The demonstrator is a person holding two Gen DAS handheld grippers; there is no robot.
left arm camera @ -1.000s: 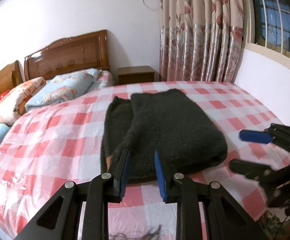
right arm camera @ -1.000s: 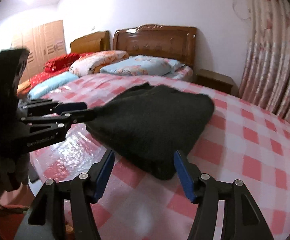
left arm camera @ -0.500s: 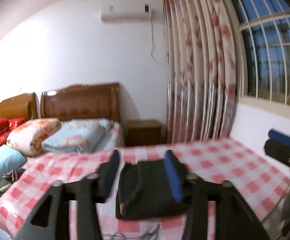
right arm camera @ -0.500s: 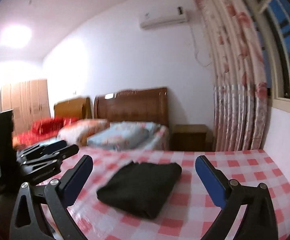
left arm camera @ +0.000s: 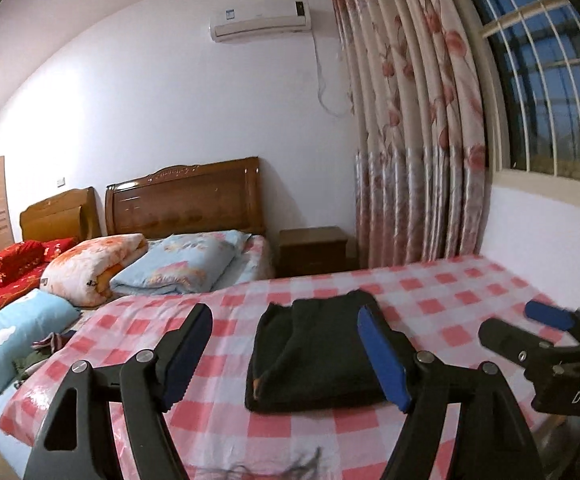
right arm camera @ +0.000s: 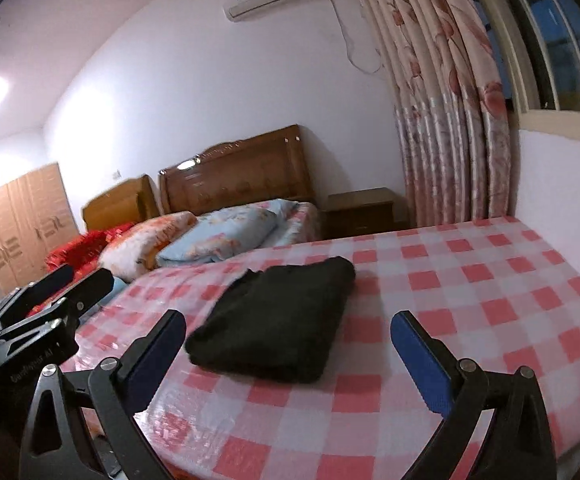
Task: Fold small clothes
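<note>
A folded black garment [left arm camera: 313, 352] lies flat on the pink-and-white checked cover [left arm camera: 449, 304] of the near bed; it also shows in the right wrist view [right arm camera: 278, 320]. My left gripper [left arm camera: 286, 356] is open and empty, held back from the garment near the bed's front edge. My right gripper [right arm camera: 286, 356] is open wide and empty, also back from the garment. The right gripper shows at the right of the left wrist view [left arm camera: 529, 328]; the left gripper shows at the left of the right wrist view [right arm camera: 62, 292].
Blue and floral pillows [left arm camera: 178, 264] lie at the bed's head by wooden headboards [left arm camera: 186, 196]. A wooden nightstand [left arm camera: 313, 248] stands by the flowered curtain [left arm camera: 417, 152]. A white wall [left arm camera: 549, 240] borders the bed's right side. A second bed with red bedding [left arm camera: 6, 272] lies left.
Both grippers have pulled back and up from the garment and opened wider. The garment stays folded on the bed.
</note>
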